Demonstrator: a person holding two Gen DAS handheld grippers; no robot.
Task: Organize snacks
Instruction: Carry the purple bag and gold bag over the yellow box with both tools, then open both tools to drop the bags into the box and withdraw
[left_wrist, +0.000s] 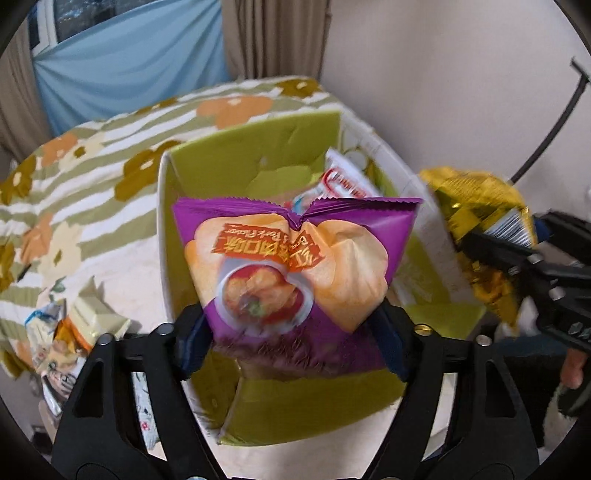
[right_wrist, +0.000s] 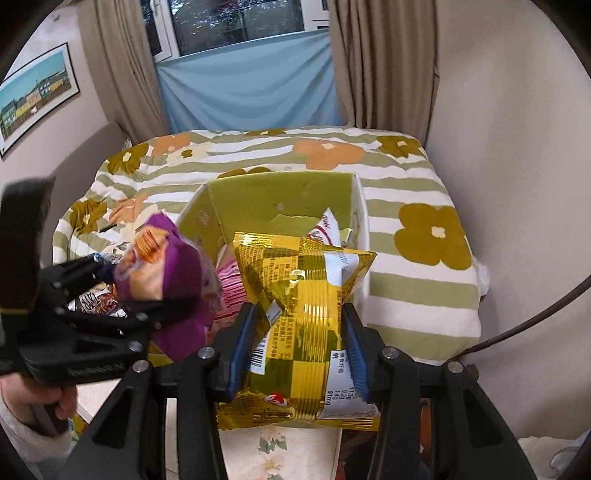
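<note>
My left gripper (left_wrist: 291, 332) is shut on a purple chip bag (left_wrist: 295, 266) and holds it above the open green box (left_wrist: 258, 155). It also shows in the right wrist view (right_wrist: 173, 280). My right gripper (right_wrist: 299, 343) is shut on a gold chip bag (right_wrist: 303, 306), held over the box's near edge (right_wrist: 280, 195). The gold bag shows at the right of the left wrist view (left_wrist: 476, 221). A white snack pack (left_wrist: 347, 181) lies inside the box.
The box sits on a bed with a green-striped floral cover (right_wrist: 406, 221). Several loose snack packs (left_wrist: 70, 332) lie on the bed left of the box. A wall (left_wrist: 443, 92) runs along the right side. Curtains and a window (right_wrist: 240, 29) stand behind.
</note>
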